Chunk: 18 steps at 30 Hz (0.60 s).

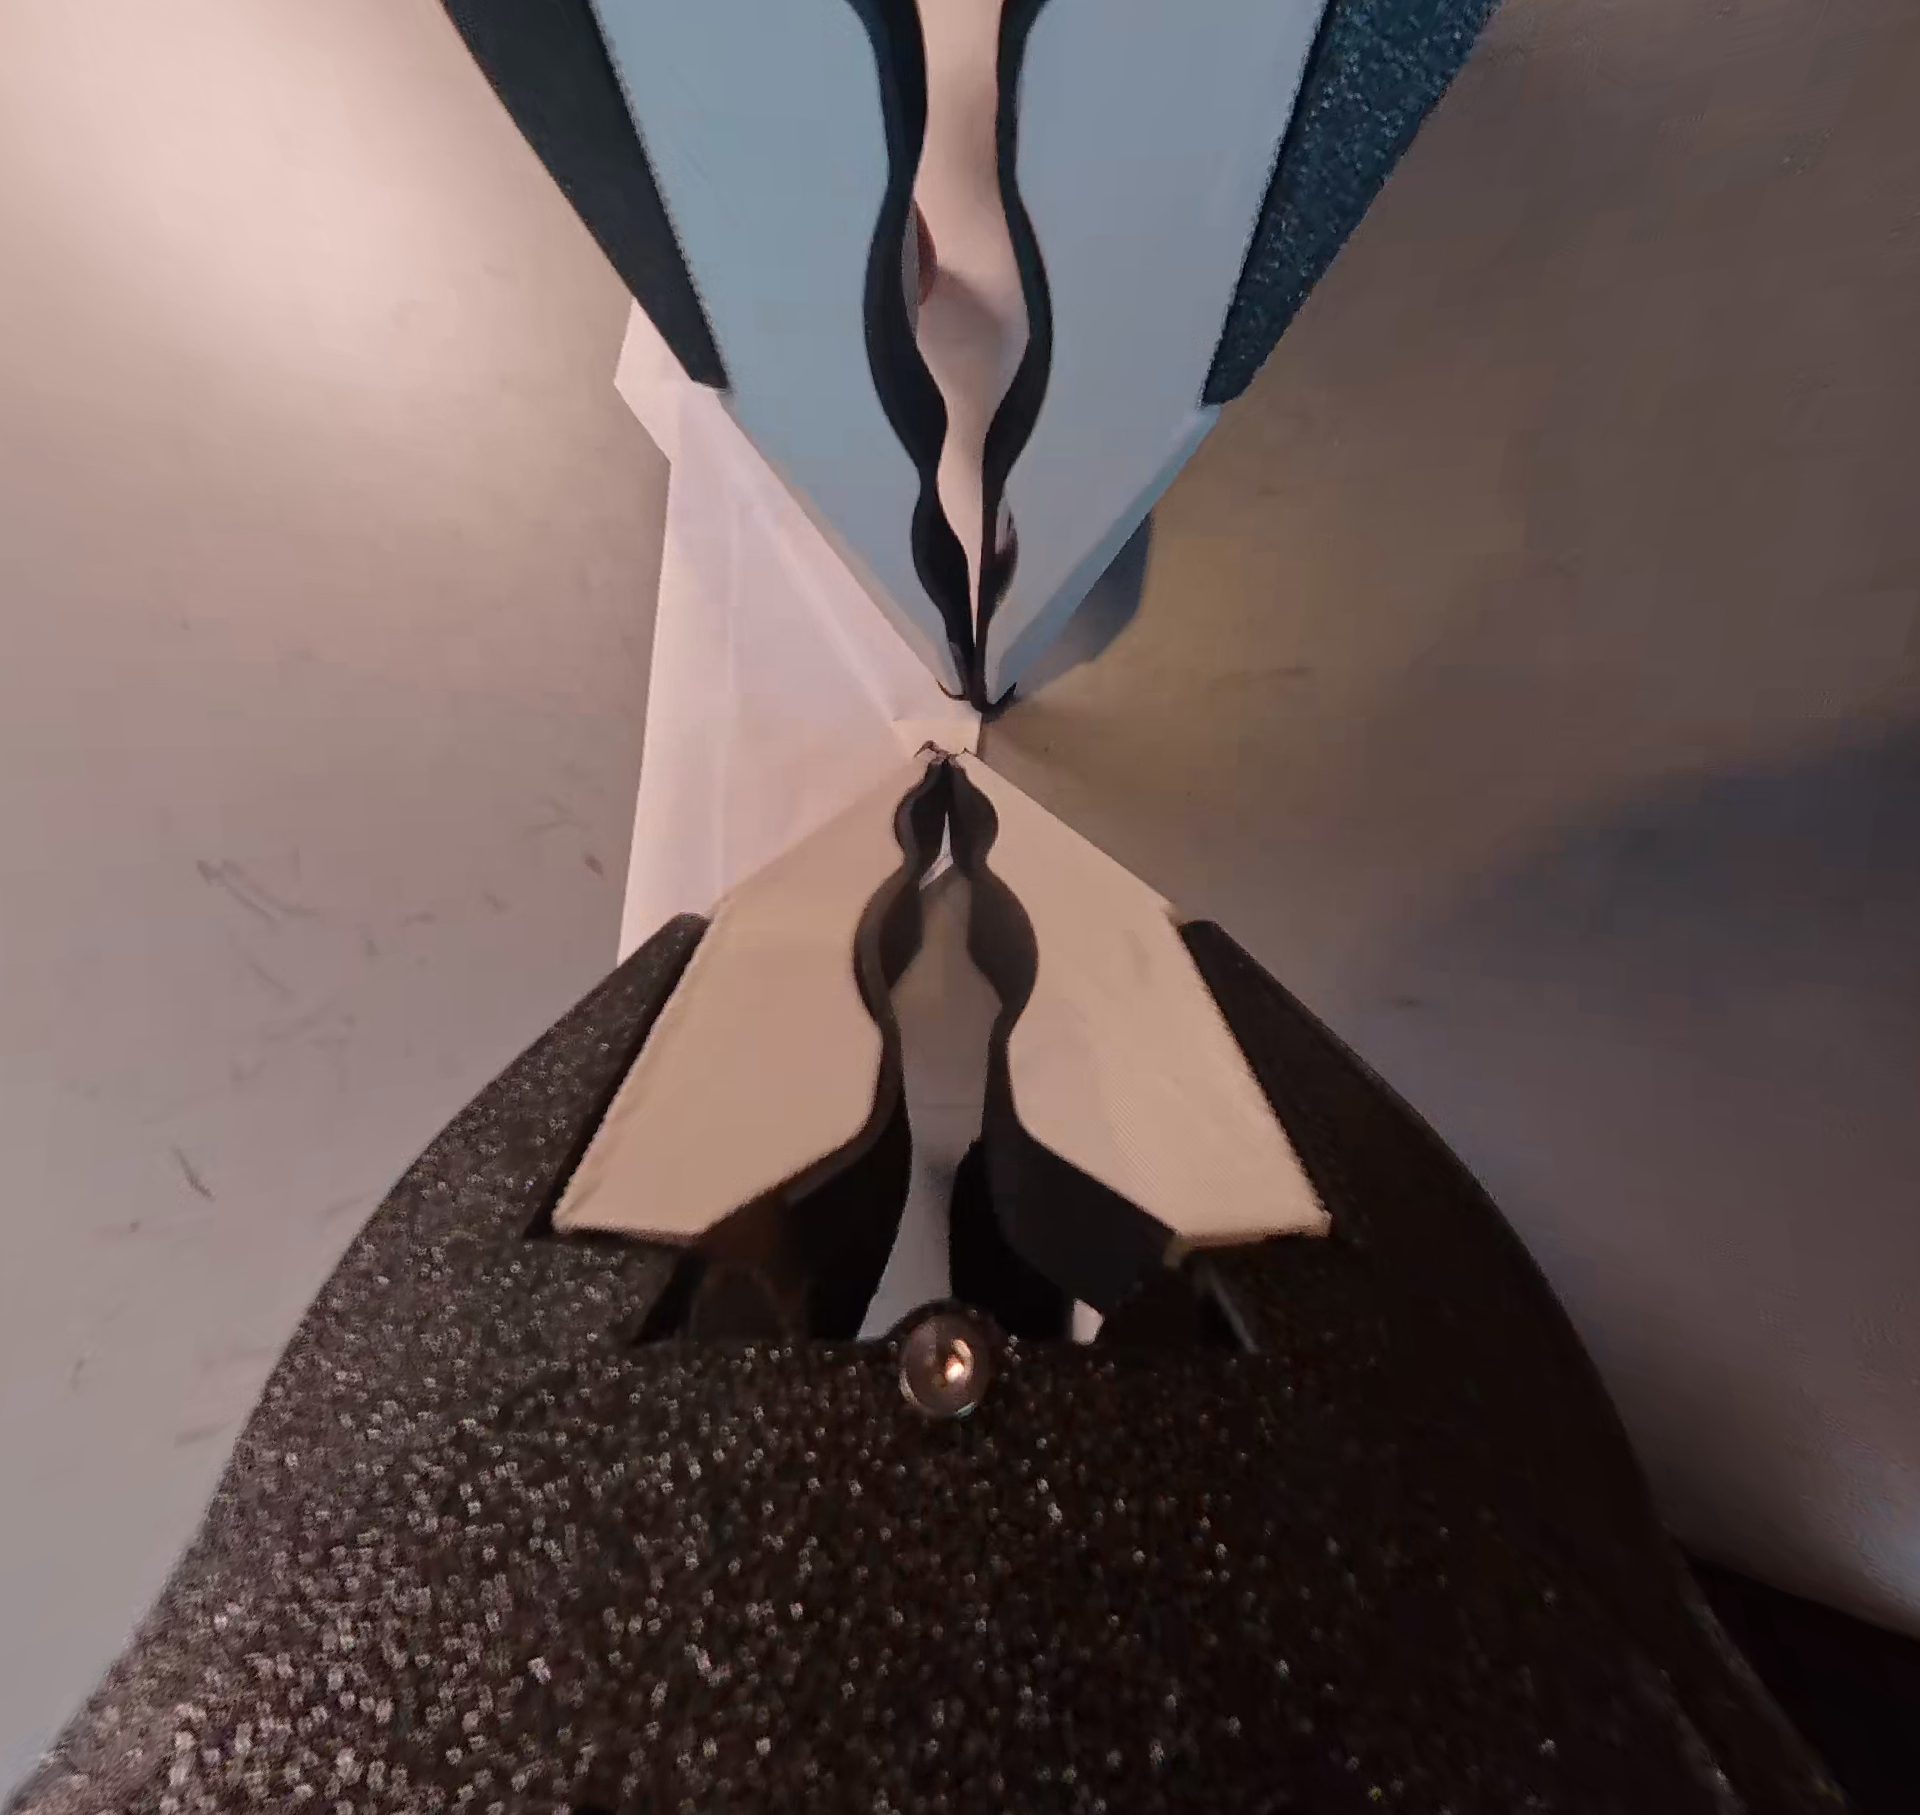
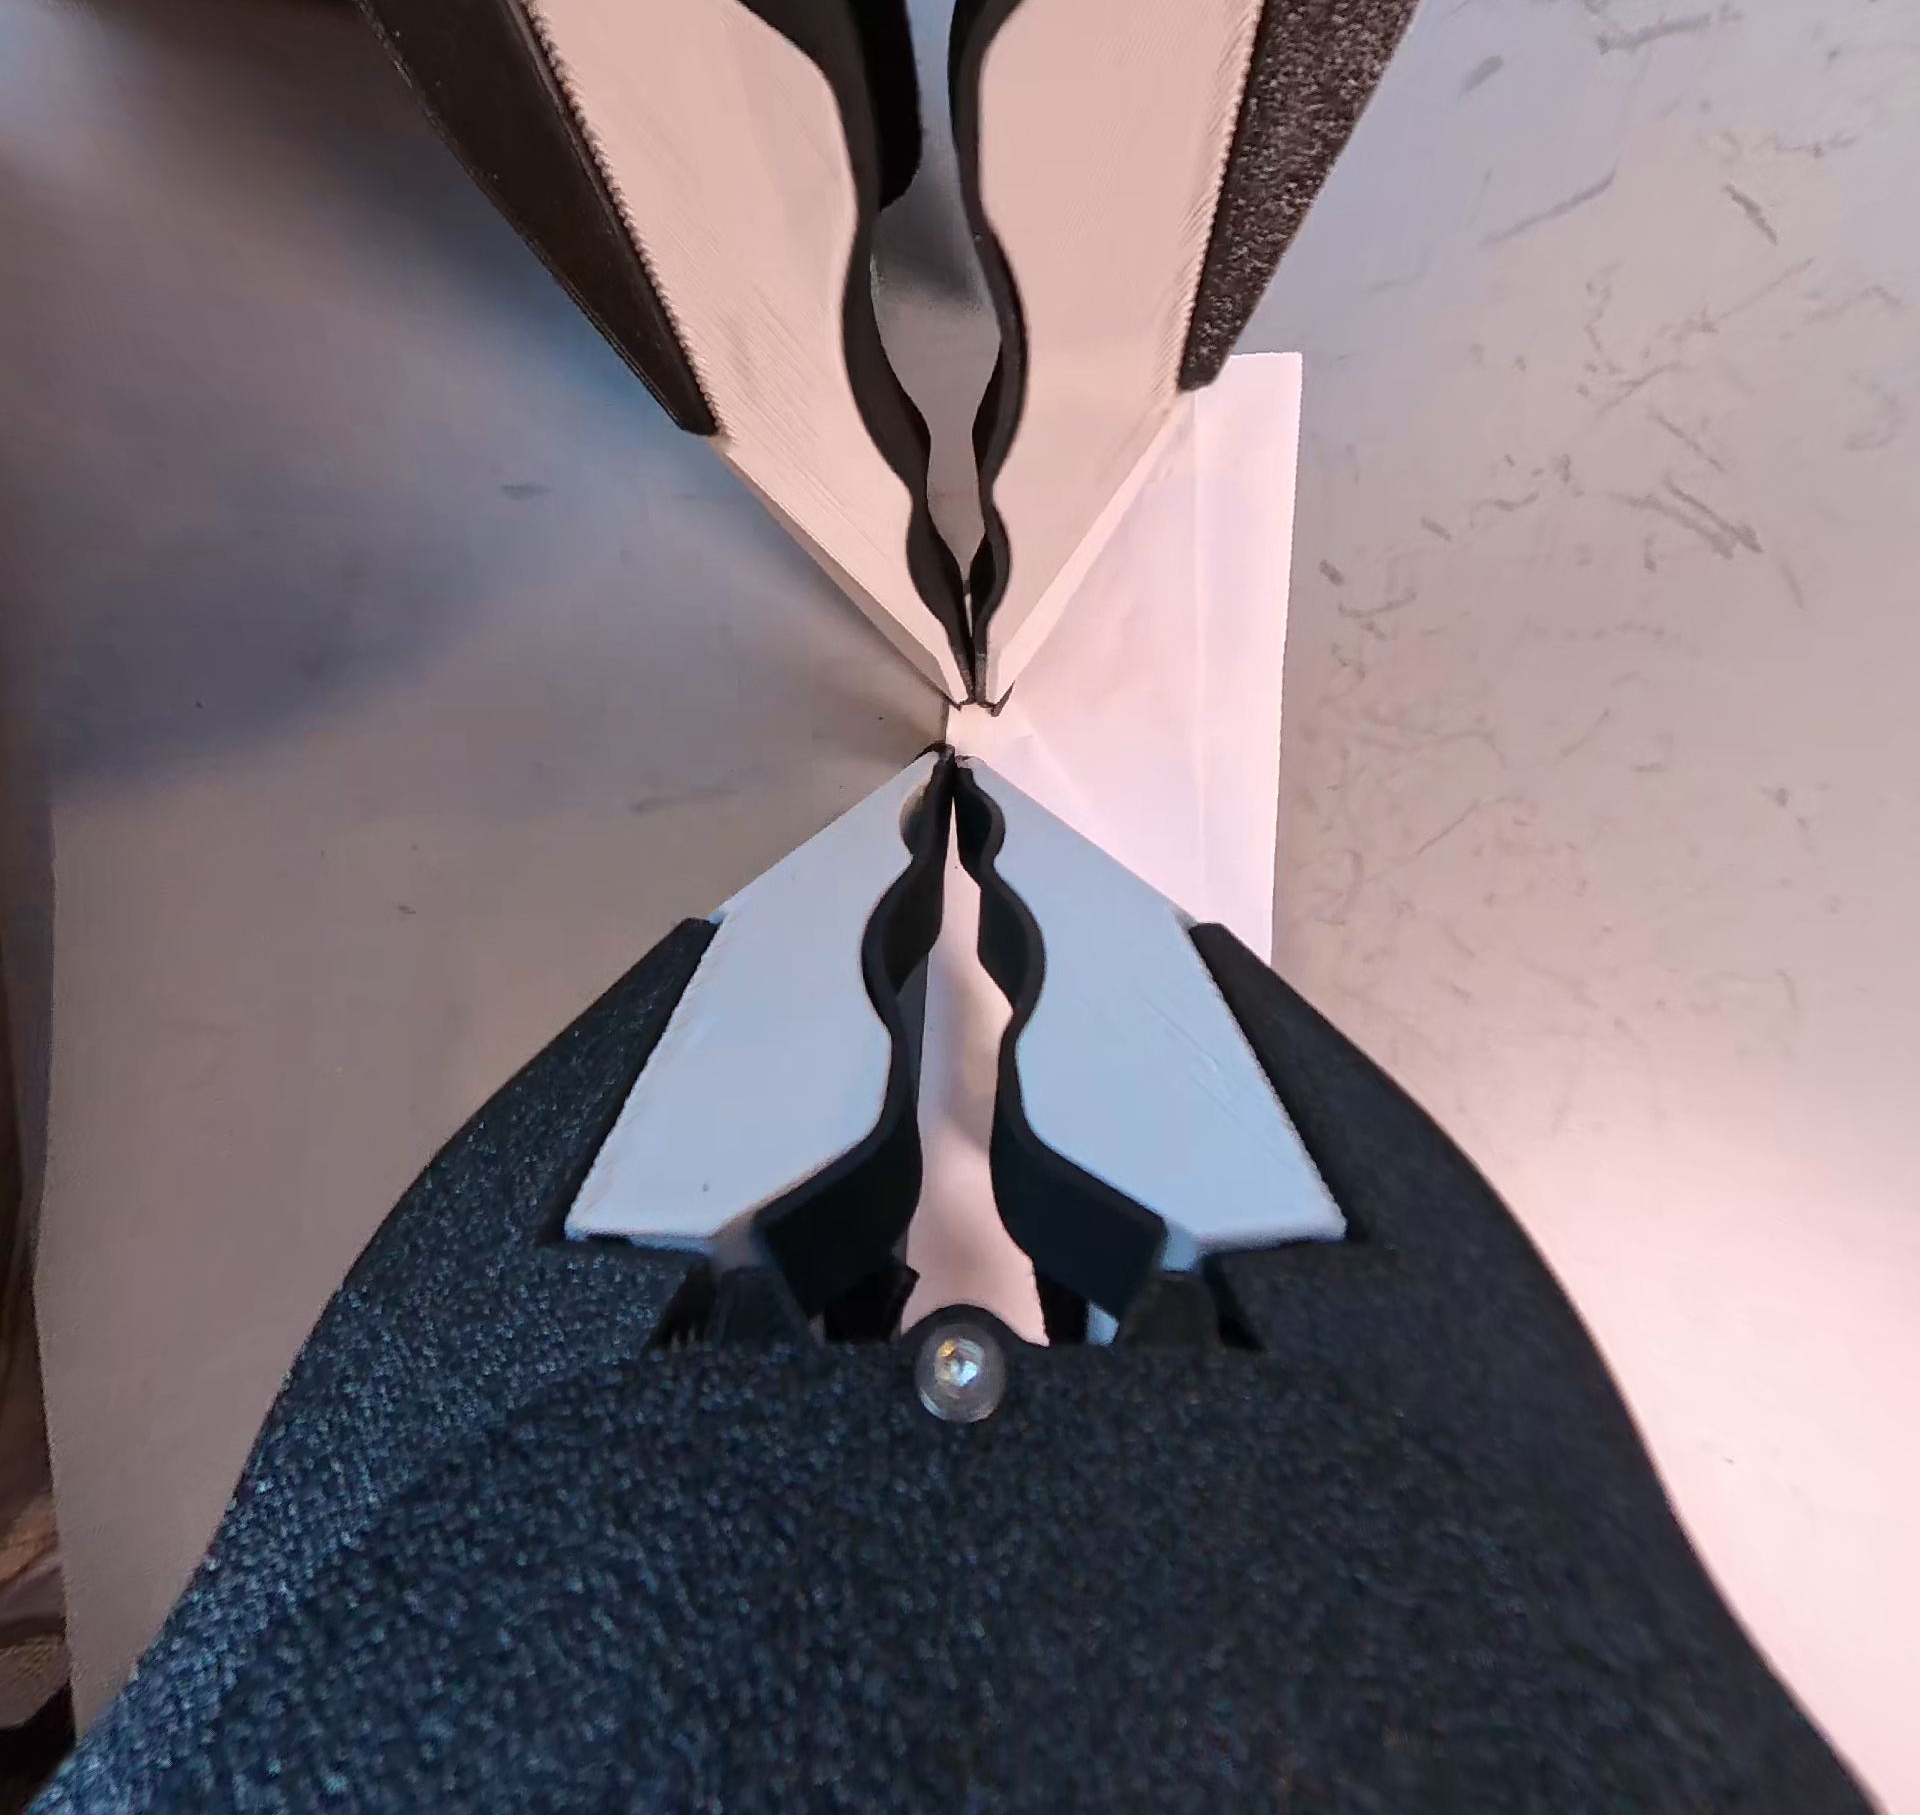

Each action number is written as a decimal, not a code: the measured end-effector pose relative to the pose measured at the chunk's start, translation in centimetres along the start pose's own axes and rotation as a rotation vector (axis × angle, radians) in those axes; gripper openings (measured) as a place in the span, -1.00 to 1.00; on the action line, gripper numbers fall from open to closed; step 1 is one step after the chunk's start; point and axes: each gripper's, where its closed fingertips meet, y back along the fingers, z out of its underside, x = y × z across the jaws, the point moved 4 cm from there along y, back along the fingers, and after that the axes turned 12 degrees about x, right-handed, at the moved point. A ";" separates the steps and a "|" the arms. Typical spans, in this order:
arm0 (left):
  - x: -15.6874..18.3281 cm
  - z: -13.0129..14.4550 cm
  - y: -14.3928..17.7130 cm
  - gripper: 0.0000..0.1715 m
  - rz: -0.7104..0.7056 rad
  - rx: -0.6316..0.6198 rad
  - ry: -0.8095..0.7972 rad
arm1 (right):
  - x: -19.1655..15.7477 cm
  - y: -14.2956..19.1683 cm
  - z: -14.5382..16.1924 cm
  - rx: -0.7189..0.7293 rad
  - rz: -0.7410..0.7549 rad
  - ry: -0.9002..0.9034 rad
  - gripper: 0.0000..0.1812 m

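A folded white paper (image 1: 748,685) lies on the pale table (image 1: 312,622), with creases running to a point at its edge. My left gripper (image 1: 945,763), with cream fingers (image 1: 748,1059), is shut, its tips at that point of the paper. My right gripper (image 1: 977,700), with light blue fingers (image 1: 769,207), comes from the opposite side and is also shut, its tips almost touching the left tips. The right wrist view shows the same meeting: right gripper (image 2: 951,763), left gripper (image 2: 977,695), paper (image 2: 1174,674). Whether either gripper pinches the paper is unclear.
The table top (image 2: 1558,622) is scuffed and marked. A dark gap beyond the table's edge shows at the lower right of the left wrist view (image 1: 1829,1640) and along the left edge of the right wrist view (image 2: 21,1246). The grippers are tip to tip, or close to it.
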 end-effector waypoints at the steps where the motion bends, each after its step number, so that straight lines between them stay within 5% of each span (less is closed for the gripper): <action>1: 0.0 0.0 0.0 -1.00 0.004 0.002 0.008 | 0.0 0.0 0.0 -0.005 -0.004 0.002 -1.00; 18: -0.1 0.0 -0.1 -1.00 -0.004 0.001 0.066 | 0.5 2.1 1.9 -0.037 0.049 0.048 -1.00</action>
